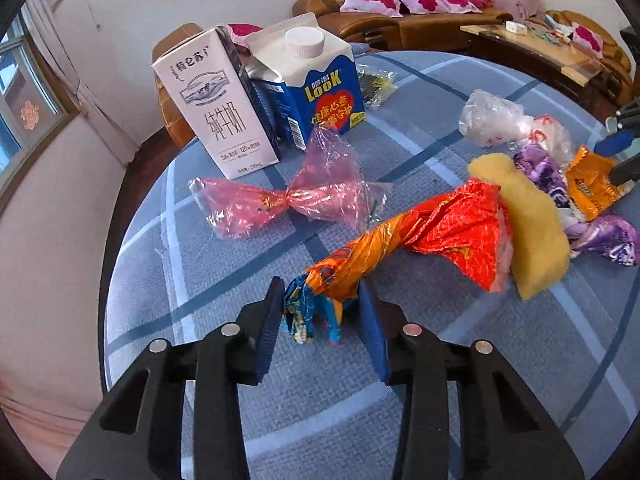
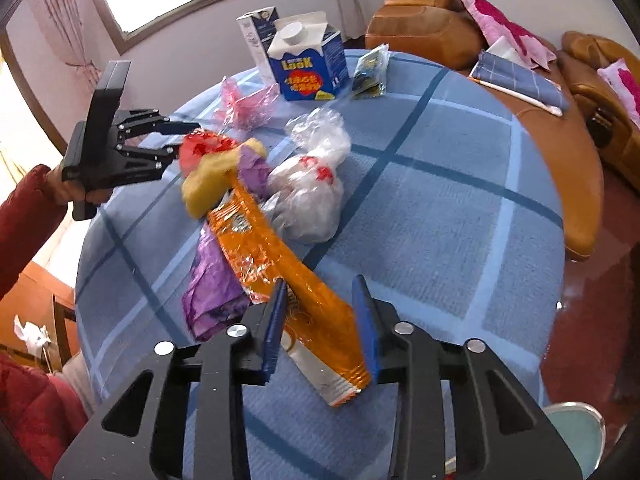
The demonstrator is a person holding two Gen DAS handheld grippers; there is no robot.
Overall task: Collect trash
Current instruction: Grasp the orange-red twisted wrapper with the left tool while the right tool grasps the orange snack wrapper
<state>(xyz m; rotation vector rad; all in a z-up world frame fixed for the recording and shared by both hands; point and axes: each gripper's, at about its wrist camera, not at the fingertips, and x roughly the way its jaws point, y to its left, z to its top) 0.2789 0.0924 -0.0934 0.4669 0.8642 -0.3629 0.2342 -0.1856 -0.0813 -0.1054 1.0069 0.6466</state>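
Left tool (image 1: 320,312) pinching twisted red-orange foil wrapper (image 1: 420,240); right tool (image 2: 324,320) straddling orange snack packet (image 2: 280,264), grip unclear. Recommend lifting slowly, clear of desk (image 2: 460,200) edge.

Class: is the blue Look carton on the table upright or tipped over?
Upright. The blue Look carton stands on its base on the table, white cap on top.

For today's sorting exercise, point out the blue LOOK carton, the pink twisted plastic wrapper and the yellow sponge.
Blue LOOK carton (image 1: 328,100), left wrist view, printed front face.
Pink twisted plastic wrapper (image 1: 287,197), left wrist view, knotted middle.
Yellow sponge (image 1: 532,224), left wrist view, broad flat side.
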